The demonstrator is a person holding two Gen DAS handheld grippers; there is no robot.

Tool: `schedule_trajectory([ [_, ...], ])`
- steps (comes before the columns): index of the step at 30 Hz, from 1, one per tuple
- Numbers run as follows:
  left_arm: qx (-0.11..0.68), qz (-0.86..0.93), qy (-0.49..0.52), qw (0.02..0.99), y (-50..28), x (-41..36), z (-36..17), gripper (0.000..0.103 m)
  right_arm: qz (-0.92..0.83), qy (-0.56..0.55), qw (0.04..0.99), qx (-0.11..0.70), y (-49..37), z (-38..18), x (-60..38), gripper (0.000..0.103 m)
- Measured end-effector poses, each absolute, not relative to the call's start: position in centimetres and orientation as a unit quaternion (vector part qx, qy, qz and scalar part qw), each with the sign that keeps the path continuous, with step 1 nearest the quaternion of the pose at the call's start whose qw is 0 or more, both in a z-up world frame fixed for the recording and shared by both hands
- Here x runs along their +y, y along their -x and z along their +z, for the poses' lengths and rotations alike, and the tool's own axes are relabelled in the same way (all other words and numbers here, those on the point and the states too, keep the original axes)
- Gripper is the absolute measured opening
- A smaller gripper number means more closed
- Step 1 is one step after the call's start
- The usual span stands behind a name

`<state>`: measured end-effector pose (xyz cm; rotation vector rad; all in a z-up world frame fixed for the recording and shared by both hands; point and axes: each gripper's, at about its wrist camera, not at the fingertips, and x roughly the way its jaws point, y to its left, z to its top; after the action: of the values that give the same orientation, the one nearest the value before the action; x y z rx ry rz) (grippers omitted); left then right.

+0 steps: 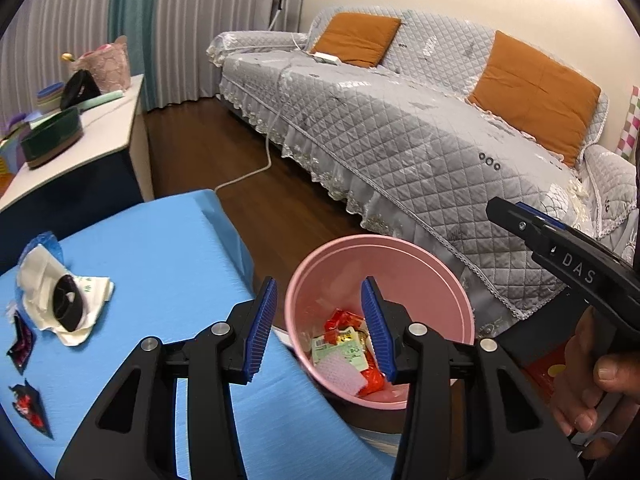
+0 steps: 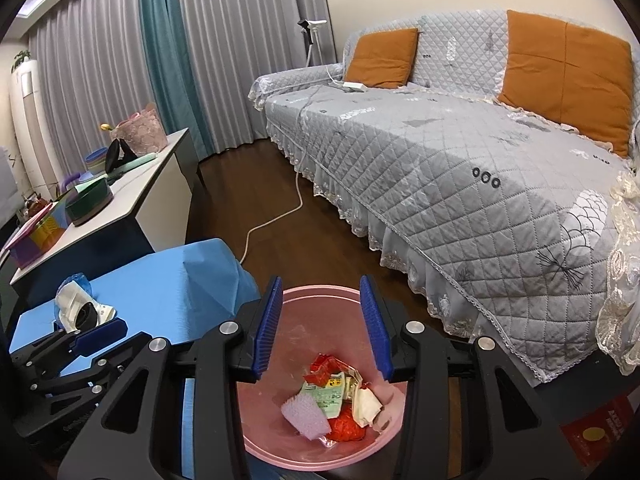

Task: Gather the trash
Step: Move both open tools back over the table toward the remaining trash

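place: home living room | sofa point(image 2: 460, 152) under grey quilted cover, right of frame | orange cushions point(image 2: 380, 58) on it | floor-length grey and teal curtains point(image 2: 120, 60), upper left | dark wood floor point(image 2: 248, 184) | cluttered sideboard point(image 2: 152, 184), left
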<state>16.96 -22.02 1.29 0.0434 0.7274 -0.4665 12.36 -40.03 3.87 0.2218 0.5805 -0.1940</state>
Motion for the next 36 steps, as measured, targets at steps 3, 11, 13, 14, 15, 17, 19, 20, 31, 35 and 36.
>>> schedule_trajectory([
  [3,0.348,-0.216,-0.016,0.912,-16.9,-20.7,1.8,0.044,-0.089,-0.107,0.95,0.281,-12.6,4.3,-39.0,0.042],
  [11,0.335,-0.184,-0.002,0.924,-16.3,-15.9,3.1,0.043,-0.063,-0.099,0.955,0.272,-13.4,5.2,-35.1,0.042],
  [13,0.333,-0.176,0.002,0.926,-16.2,-14.7,3.3,0.043,-0.055,-0.096,0.956,0.271,-13.7,5.4,-34.1,0.042],
  [14,0.332,-0.172,0.003,0.928,-16.2,-14.2,3.4,0.043,-0.051,-0.095,0.957,0.27,-13.8,5.4,-33.5,0.042],
  [15,0.331,-0.167,0.005,0.929,-16.1,-13.6,3.5,0.043,-0.046,-0.092,0.957,0.27,-13.9,5.5,-32.7,0.042],
  [17,0.327,-0.156,0.008,0.932,-16.0,-12.1,3.8,0.042,-0.038,-0.088,0.958,0.269,-14.2,5.6,-31.5,0.042],
  [19,0.325,-0.148,0.012,0.934,-15.9,-10.9,3.9,0.042,-0.029,-0.085,0.959,0.27,-14.5,5.6,-30.4,0.042],
  [20,0.324,-0.144,0.015,0.935,-15.8,-10.3,4.0,0.042,-0.024,-0.083,0.959,0.271,-14.7,5.6,-29.7,0.041],
  [31,0.318,-0.089,0.038,0.943,-15.1,-3.1,4.1,0.041,0.029,-0.07,0.958,0.277,-16.4,5.1,-23.0,0.038],
  [35,0.32,-0.072,0.047,0.944,-15.0,-0.9,4.1,0.04,0.051,-0.066,0.956,0.281,-17.0,4.8,-20.6,0.034],
  [36,0.32,-0.066,0.049,0.944,-15.0,-0.3,4.0,0.04,0.054,-0.064,0.956,0.282,-17.2,4.7,-20.2,0.033],
])
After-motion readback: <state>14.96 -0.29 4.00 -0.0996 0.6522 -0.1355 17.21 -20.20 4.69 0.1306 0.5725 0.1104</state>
